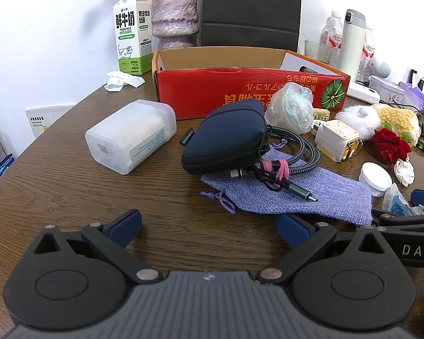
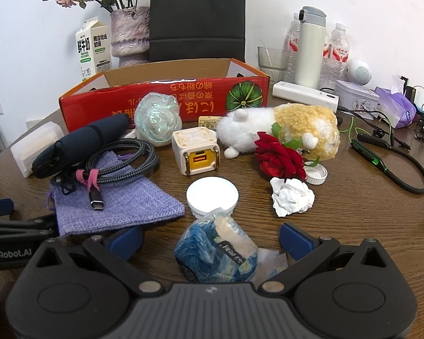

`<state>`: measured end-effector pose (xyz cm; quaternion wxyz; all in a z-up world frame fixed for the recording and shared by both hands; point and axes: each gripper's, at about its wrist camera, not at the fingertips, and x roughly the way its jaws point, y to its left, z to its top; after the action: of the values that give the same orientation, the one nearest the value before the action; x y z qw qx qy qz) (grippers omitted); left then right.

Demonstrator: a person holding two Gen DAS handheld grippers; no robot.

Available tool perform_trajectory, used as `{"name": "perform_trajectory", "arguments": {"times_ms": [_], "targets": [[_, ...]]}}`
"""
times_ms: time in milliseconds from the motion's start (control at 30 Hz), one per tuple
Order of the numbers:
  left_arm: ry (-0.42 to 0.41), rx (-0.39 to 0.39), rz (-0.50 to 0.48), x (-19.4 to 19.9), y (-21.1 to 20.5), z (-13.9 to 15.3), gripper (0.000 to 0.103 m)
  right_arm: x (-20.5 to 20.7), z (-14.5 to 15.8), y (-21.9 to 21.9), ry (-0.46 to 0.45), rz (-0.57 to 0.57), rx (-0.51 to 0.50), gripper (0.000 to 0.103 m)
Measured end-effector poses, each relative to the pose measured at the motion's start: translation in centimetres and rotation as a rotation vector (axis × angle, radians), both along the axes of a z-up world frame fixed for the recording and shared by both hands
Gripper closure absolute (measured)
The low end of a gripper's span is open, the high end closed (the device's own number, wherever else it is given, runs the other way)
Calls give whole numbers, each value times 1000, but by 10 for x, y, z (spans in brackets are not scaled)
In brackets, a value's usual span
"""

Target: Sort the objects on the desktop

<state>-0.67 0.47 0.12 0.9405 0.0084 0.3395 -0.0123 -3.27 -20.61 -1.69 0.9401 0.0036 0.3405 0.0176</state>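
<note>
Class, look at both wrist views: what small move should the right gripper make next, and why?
Probably ease the right gripper forward and close on the blue-patterned packet. Its jaws stand wide open with the packet already between the fingers but not pressed, and the red cardboard box behind the clutter is open-topped, a likely place for sorted things.

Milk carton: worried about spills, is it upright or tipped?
Upright: the milk carton stands on its base, gabled top up, beside the vase.

Both grippers have black linkage arms and blue pads. The left gripper (image 1: pixel 209 226) bears silver pivot screws. The right gripper (image 2: pixel 210 238) has a ribbed grey body.
</note>
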Motion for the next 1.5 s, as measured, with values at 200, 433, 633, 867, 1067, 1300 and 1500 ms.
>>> {"name": "perform_trajectory", "arguments": {"times_ms": [200, 433, 633, 867, 1067, 1300, 1500], "targets": [[0, 0, -1, 0, 0, 0, 0, 0, 0, 1, 0, -9, -2, 0], [2, 1, 2, 3, -1, 0, 0, 1, 0, 1, 0, -11, -4, 0], [2, 0, 2, 3, -1, 0, 0, 1, 0, 1, 1, -11, -3, 0], [1, 1, 1, 3, -1, 0, 0, 1, 0, 1, 1, -12, -4, 0], [2, 2, 1, 3, -1, 0, 0, 0, 0, 1, 1, -14, -4, 0], [1, 1, 6, 5, -2, 0, 0, 0, 1, 2, 8, 9, -12, 0], [-32, 9, -50, -5, -2, 6, 0, -2, 4, -2, 49, 59, -4, 0]]}}
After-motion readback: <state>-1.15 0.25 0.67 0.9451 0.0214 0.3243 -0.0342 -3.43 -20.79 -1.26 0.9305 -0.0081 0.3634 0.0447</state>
